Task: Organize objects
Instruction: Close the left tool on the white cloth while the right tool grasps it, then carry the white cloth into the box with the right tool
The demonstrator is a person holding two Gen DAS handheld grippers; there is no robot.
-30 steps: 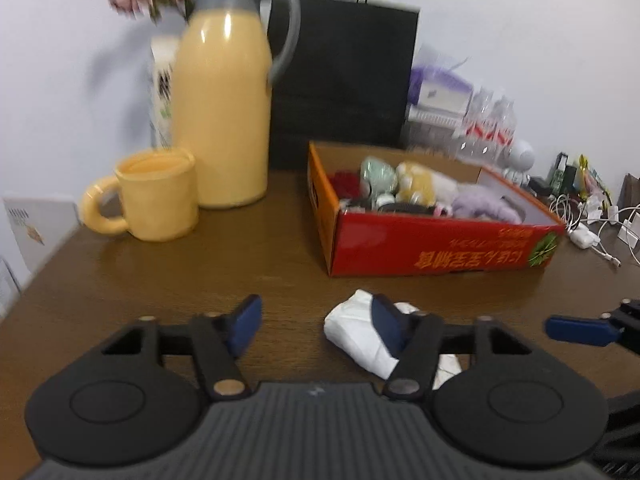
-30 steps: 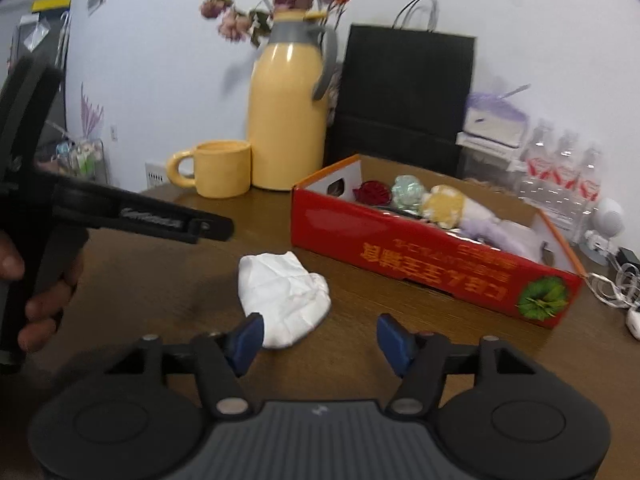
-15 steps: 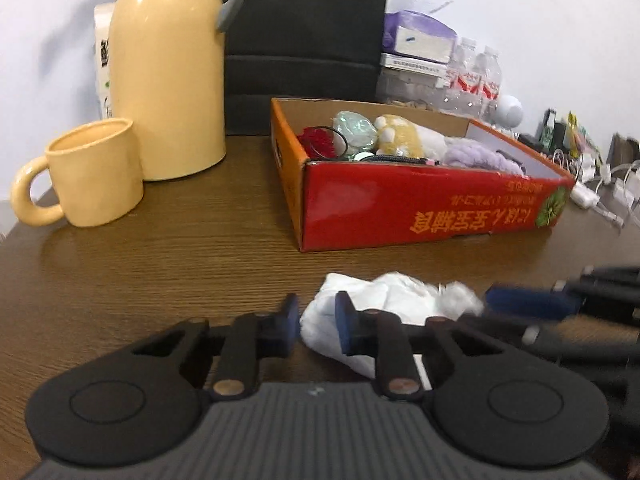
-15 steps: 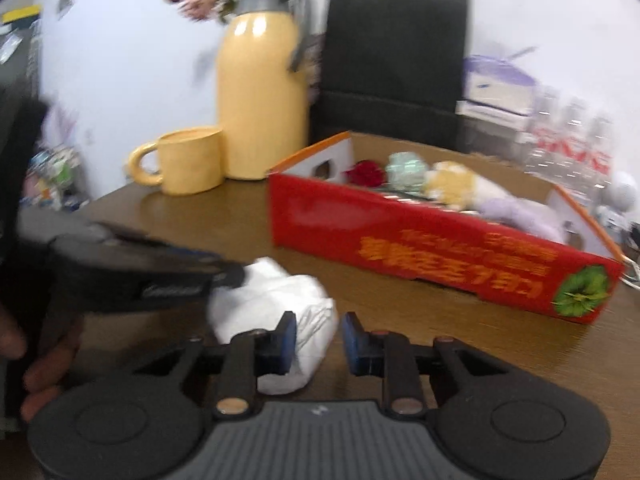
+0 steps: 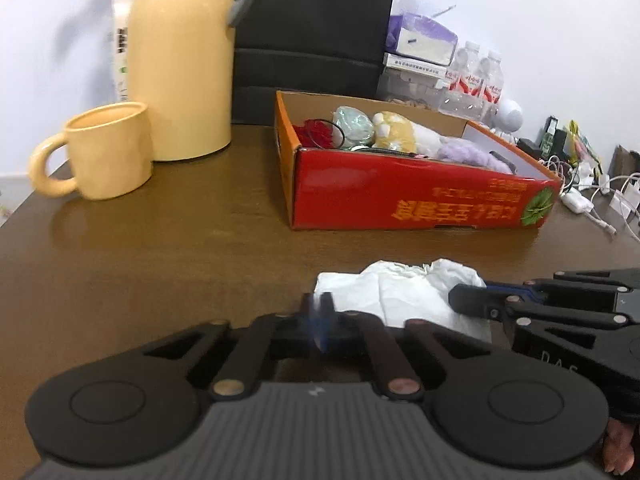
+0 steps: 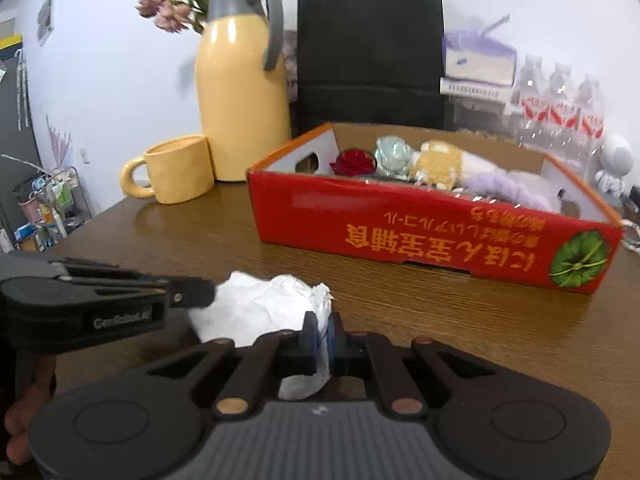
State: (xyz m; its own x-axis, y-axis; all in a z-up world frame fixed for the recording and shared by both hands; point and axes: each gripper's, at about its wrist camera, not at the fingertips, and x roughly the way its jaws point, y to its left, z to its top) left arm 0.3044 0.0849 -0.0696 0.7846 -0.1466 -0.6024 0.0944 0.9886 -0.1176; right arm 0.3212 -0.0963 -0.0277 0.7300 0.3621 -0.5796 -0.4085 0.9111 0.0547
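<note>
Left wrist view — the left gripper [image 5: 320,322] is clenched, blue pads pressed together at the near left edge of a crumpled white cloth [image 5: 400,292]; whether any fabric is caught between them cannot be told. The cloth lies on the brown worktop [image 5: 180,232], in front of the red cardboard box [image 5: 420,192]. The right gripper [image 5: 466,300] comes in from the right side, its tip touching the cloth's right edge. The box holds a red item, a pale green one, a yellow plush and a purple plush. A yellow mug [image 5: 104,152] stands just beside a tall yellow jug [image 5: 180,60]; a black paper bag [image 5: 316,32] is behind the box.

Right wrist view — the right gripper [image 6: 322,340] is clamped on a fold of the white cloth [image 6: 260,308]; fabric shows between the pads and hangs below them. The left gripper [image 6: 192,294] reaches in from the left, its tip against the cloth's left edge. The red cardboard box [image 6: 420,232] sits beyond, near but not touching the cloth. The mug [image 6: 176,170] and jug [image 6: 240,92] stand at back left, water bottles [image 6: 560,112] at back right.
</note>
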